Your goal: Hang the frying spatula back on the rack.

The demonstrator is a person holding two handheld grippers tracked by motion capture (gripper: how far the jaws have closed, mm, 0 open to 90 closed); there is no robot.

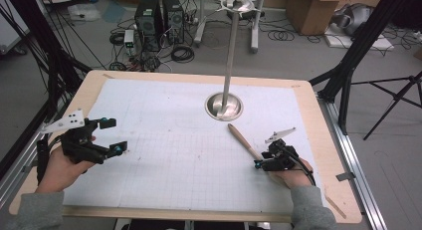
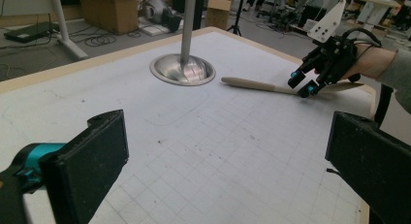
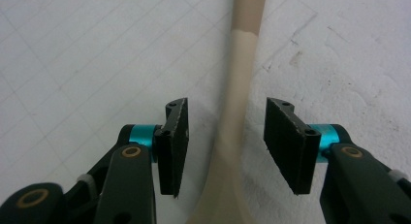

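The right tool [image 3: 226, 136] is positioned over the narrow neck of a wooden spoon [image 3: 240, 88], which lies flat on the gridded worktop [image 1: 164, 155]; in the high view the spoon sits right of centre, running from just below the steel stand base [image 1: 224, 105] down toward the lower right of the frame. In the right gripper view the jaws stand at a medium gap on either side of the neck, with clear worktop visible between each pad and the wood, so nothing is gripped. The left tool [image 2: 228, 156] hangs wide apart at the left of the high view, well away from the spoon and holding nothing. Principal risk: the neck does not sit centred between the pads but closer to the left one in the right gripper view, so one pad would probably meet the wood first and push the spoon sideways or pivot it across the sheet instead of clamping it. Second risk: the neck is slim, rounded and lies low on the worktop; a closure set too high may ride over it and let it squirt out. The pad height above the sheet is hard to judge from this angle. Third risk: a grip near the bowl end leaves the long handle unsupported, so it could droop or swing toward the stand base on lifting.
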